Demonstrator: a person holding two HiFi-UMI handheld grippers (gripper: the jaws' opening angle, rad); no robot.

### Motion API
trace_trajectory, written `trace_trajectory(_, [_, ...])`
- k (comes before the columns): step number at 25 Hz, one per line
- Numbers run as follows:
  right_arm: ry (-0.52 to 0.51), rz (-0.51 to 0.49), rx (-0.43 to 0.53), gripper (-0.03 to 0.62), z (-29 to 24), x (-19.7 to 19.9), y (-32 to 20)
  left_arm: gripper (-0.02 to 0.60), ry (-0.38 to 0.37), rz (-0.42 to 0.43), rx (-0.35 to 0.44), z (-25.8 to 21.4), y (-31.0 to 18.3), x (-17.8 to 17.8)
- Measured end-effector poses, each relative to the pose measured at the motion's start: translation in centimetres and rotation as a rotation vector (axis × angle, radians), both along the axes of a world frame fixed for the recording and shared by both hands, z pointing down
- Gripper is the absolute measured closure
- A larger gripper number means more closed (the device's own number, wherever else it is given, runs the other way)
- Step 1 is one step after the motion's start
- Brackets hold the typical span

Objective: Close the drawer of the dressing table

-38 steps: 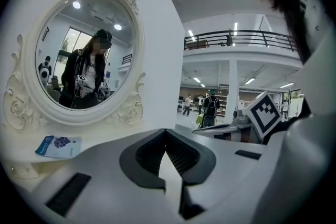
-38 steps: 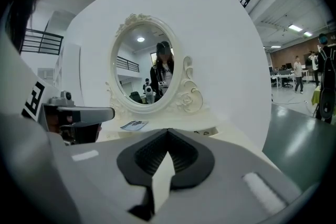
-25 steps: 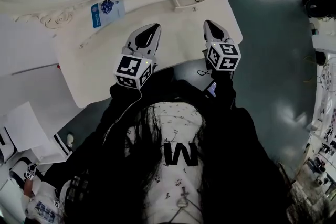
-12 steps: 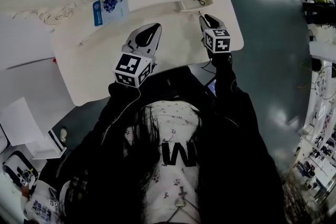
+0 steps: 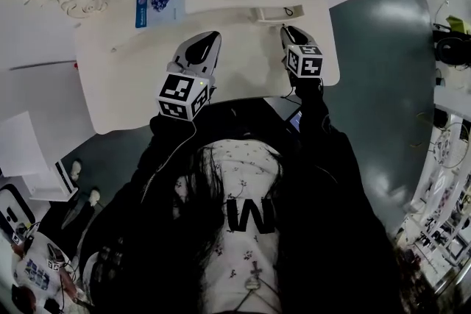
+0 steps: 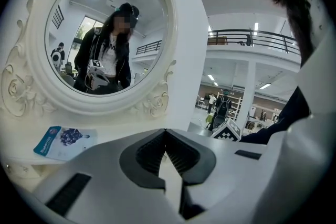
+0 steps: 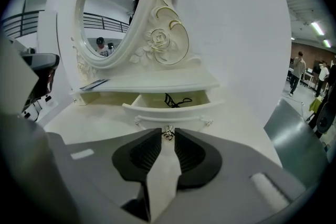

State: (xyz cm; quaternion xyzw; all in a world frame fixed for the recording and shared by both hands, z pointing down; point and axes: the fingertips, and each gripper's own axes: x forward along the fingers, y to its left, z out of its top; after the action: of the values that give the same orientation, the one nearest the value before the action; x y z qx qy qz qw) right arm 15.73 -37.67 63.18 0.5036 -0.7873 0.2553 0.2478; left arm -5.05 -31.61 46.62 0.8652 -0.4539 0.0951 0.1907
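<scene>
The white dressing table [image 5: 140, 77] has a small drawer [image 5: 269, 13] under its shelf, pulled open. In the right gripper view the drawer [image 7: 173, 108] shows a black cord-like item [image 7: 176, 99] inside. Its small metal knob [image 7: 168, 135] sits between the tips of my right gripper [image 7: 168, 131], whose jaws are narrowed around it. From the head view my right gripper [image 5: 288, 31] reaches the drawer front. My left gripper [image 5: 208, 37] hovers over the tabletop to the left, jaws shut on nothing [image 6: 166, 131].
An ornate oval mirror [image 6: 105, 34] stands at the back of the table. A blue and white card [image 5: 156, 4] lies on the shelf left of the drawer. The table's right edge [image 5: 335, 48] drops to grey floor. White furniture stands at the left.
My right gripper has moved forward to the drawer front. The left gripper has stayed over the tabletop. The head camera has shifted a little.
</scene>
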Motion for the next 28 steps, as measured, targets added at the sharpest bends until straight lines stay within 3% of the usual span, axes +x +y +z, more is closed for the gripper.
trace_trajectory(18, [-0.122, -0.020, 0.015, 0.507, 0.3, -1.2, -2.1, 0.581, -0.053, -0.097, 0.009, -0.8, 0.6, -0.3])
trace_trajectory(28, [-0.104, -0.007, 0.022, 0.507, 0.5, -1.4, -3.9, 0.581, -0.053, -0.156, 0.018, -1.2, 1.0, -2.3])
